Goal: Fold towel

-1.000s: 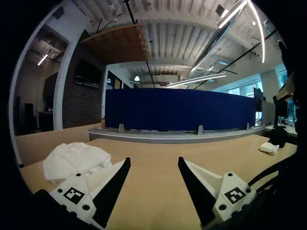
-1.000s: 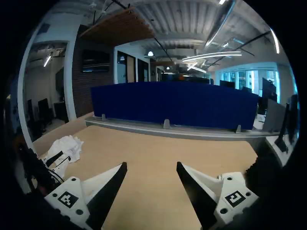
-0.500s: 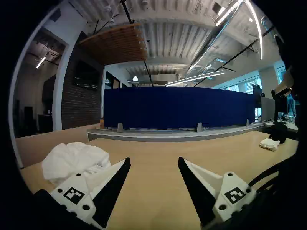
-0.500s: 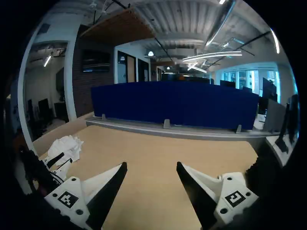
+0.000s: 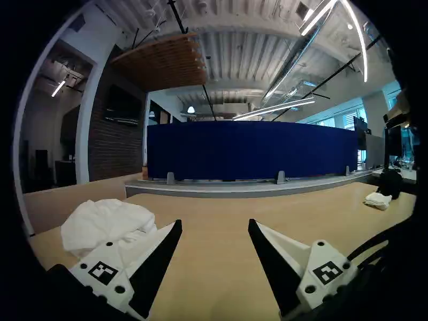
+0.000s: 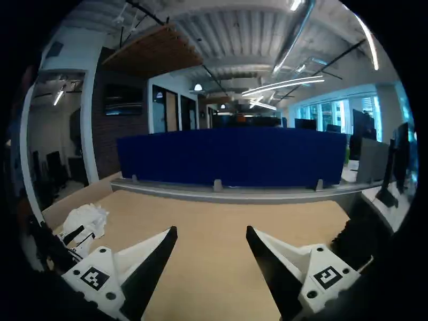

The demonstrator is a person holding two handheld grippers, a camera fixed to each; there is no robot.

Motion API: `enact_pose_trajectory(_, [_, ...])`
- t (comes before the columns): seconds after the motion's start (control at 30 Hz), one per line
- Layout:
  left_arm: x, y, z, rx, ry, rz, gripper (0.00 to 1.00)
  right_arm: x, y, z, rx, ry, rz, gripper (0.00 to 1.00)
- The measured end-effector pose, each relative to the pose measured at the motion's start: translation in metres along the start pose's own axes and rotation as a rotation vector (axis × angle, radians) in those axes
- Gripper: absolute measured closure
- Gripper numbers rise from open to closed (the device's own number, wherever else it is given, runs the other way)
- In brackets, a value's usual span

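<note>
Hovering low over the wooden tabletop (image 5: 214, 262), the left tongs (image 5: 214, 222) stand wide apart, their 2 fingers gripping nothing. A crumpled white towel (image 5: 104, 224) lies in a heap on the tabletop just beyond the left finger, partly hidden behind it. In the right gripper view the right tongs (image 6: 211, 229) are likewise spread wide with nothing between them, and the same towel sits far off to the left, close by the left tongs. A smaller white cloth (image 5: 378, 200) rests near the tabletop's far right edge, beside a dark object (image 5: 389, 184). A blue partition (image 5: 251, 150) runs along the back of the tabletop.
</note>
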State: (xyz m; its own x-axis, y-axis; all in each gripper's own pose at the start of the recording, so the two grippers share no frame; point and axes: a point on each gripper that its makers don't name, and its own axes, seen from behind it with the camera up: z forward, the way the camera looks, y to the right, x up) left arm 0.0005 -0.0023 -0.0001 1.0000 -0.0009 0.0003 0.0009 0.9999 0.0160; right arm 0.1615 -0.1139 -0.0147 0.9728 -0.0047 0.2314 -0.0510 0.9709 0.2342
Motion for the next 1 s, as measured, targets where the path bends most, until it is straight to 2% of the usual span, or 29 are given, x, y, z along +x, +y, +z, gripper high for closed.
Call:
enact_pose_trajectory(0.2, [0.0, 0.0, -0.001, 0.0, 0.0, 0.0, 0.08, 0.014, 0.045, -0.011, -0.085, 0.078, 0.01, 0.0])
enact_pose_trajectory(0.33, [0.001, 0.0, -0.001, 0.0, 0.0, 0.001, 0.08, 0.007, 0.063, -0.017, -0.116, 0.124, 0.009, 0.0])
enact_pose_trajectory(0.5, [0.0, 0.0, -0.001, 0.0, 0.0, 0.001, 0.08, -0.029, 0.084, -0.018, -0.153, 0.138, 0.009, 0.0])
enact_pose_trajectory(0.6, [0.0, 0.0, -0.001, 0.0, 0.0, 0.001, 0.08, -0.06, 0.096, -0.013, -0.186, 0.129, 0.024, 0.0])
enact_pose_trajectory(0.7, [0.0, 0.0, -0.001, 0.0, 0.0, 0.001, 0.08, -0.085, 0.1, -0.007, -0.192, 0.139, 0.033, 0.0])
enact_pose_trajectory(1.0, [0.0, 0.0, -0.001, 0.0, 0.0, 0.001, 0.05, -0.133, 0.117, 0.011, -0.222, 0.182, 0.025, 0.0])
